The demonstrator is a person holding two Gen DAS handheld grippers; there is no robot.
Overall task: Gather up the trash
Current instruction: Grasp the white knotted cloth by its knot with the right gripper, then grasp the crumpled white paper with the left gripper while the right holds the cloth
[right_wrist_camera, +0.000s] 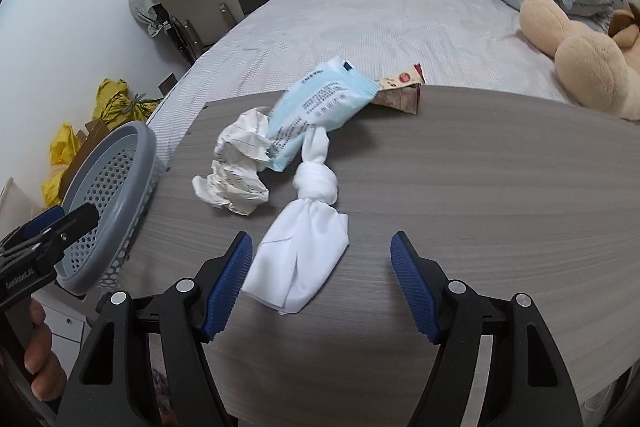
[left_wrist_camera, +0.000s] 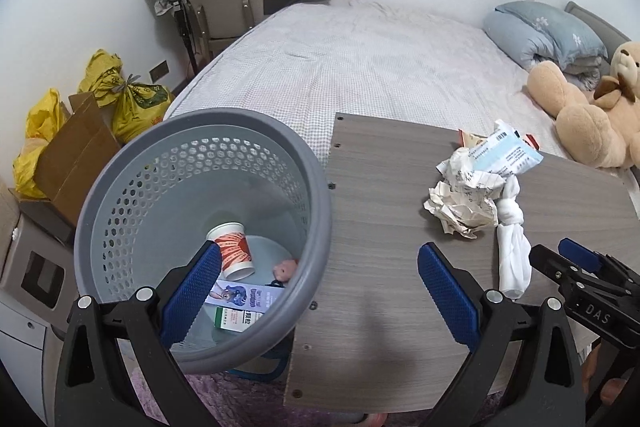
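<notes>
Right of the knotted white cloth (right_wrist_camera: pixel 304 243), bare board (right_wrist_camera: pixel 480 195) is giving you room; crumpled paper (right_wrist_camera: pixel 236 171) is crowding its left.

From the left wrist we look steeply down, close over the grey basket (left_wrist_camera: pixel 200 227) and the left edge of the wooden board (left_wrist_camera: pixel 400 287). From the right wrist we look down nearer the board's middle (right_wrist_camera: pixel 460 187). We share the board, the basket (right_wrist_camera: pixel 116 195), the crumpled paper (left_wrist_camera: pixel 464 199) (right_wrist_camera: pixel 236 171) and the bed (left_wrist_camera: pixel 380 59) (right_wrist_camera: pixel 360 27) beyond.

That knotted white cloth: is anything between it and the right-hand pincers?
Nothing visible. The right gripper hangs open just short of the knotted white cloth, only bare board around. The crumpled paper lies farther off.
</notes>
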